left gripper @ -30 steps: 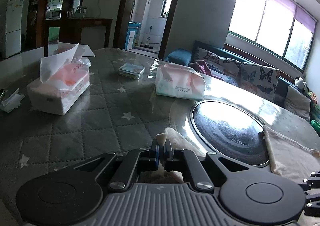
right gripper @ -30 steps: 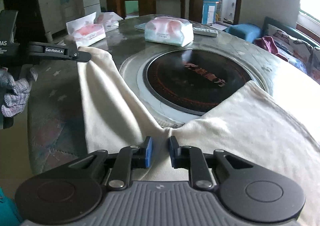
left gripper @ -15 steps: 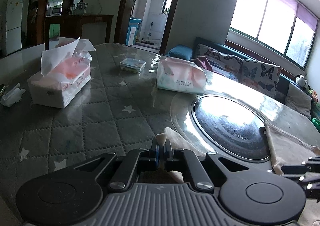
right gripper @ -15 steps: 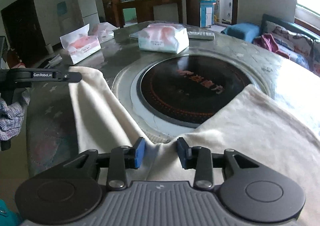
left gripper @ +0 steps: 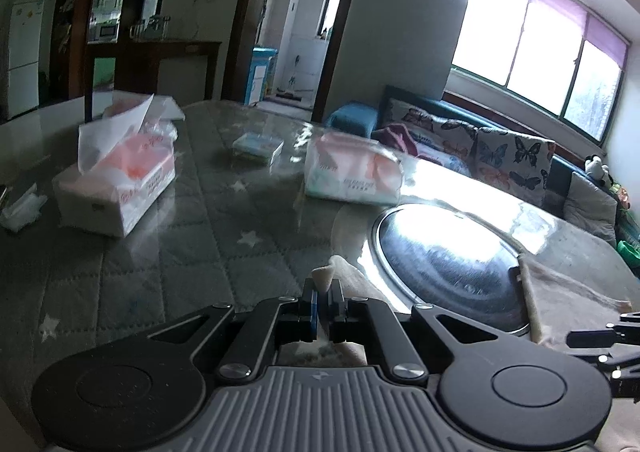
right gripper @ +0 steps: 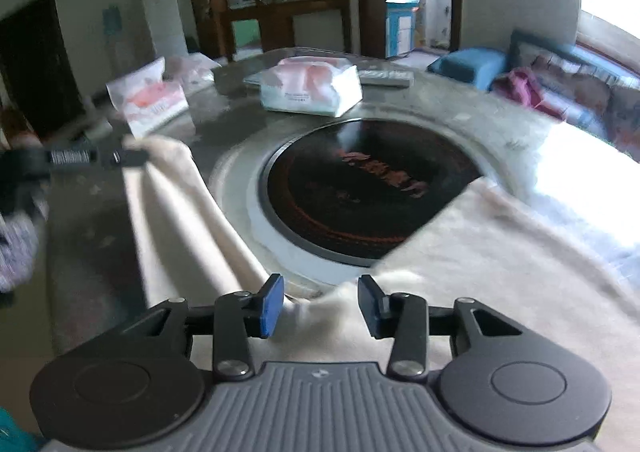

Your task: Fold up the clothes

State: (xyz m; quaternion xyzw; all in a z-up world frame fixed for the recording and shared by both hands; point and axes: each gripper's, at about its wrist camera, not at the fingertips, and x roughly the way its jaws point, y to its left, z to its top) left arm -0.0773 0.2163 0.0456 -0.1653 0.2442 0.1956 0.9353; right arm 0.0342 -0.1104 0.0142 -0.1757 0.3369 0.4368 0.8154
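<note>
Cream garment (right gripper: 480, 264) spread over the near part of a round table (left gripper: 160, 252), one strip running up the left side of the dark round hob (right gripper: 360, 188), the wider part lying to the hob's right and reaching its rim. In the left wrist view, a small corner of the cloth (left gripper: 325, 277) sticking up between the pads.

Left gripper (left gripper: 323, 308) clamped tight on that corner, jaws fully together. Seen from the right wrist view too, at the far left (right gripper: 120, 158), pinching the far end of the left strip; blurred there.

Right gripper (right gripper: 320, 304) partly open, jaws just been opening, blue pads standing apart on either side of a puckered fold of the cloth, not pressing on it.

Beyond the hob, a pink-and-white tissue pack (right gripper: 312, 88). Farther left, an opened tissue box (left gripper: 120, 180) with a sheet sticking up. Small flat box (left gripper: 258, 146) between the two in the left view. Remote (right gripper: 386, 77) just right of the tissue pack. Sofa (left gripper: 500, 156) with butterfly cushions under the window, past the table.
</note>
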